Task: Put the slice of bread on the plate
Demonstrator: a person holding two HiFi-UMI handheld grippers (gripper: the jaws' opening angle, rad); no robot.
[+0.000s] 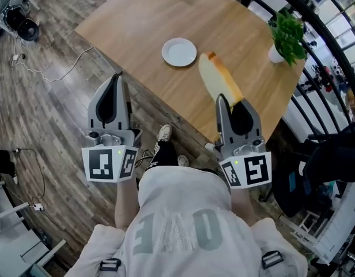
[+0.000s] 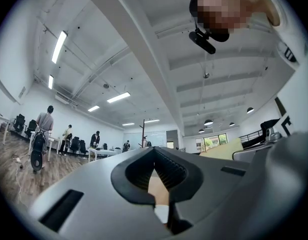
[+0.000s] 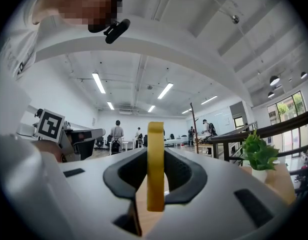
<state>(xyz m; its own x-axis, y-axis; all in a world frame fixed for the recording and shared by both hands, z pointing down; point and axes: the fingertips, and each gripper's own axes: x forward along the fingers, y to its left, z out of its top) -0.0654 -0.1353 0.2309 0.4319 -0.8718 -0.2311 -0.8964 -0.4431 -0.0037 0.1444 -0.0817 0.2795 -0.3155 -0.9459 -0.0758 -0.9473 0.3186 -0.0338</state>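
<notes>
The wooden table (image 1: 131,16) lay before you, your left gripper (image 1: 115,81) shut empty, your right gripper (image 1: 224,100) clenched on the slice of bread (image 1: 216,75), held just beside the white plate (image 1: 179,52): mid-carry, I judge, next needing a short reach left and a flat release. Only the right gripper view showed the slice edge-on between the jaws

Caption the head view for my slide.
Right gripper holds bread slice at table, short of white plate; left gripper empty.
</notes>
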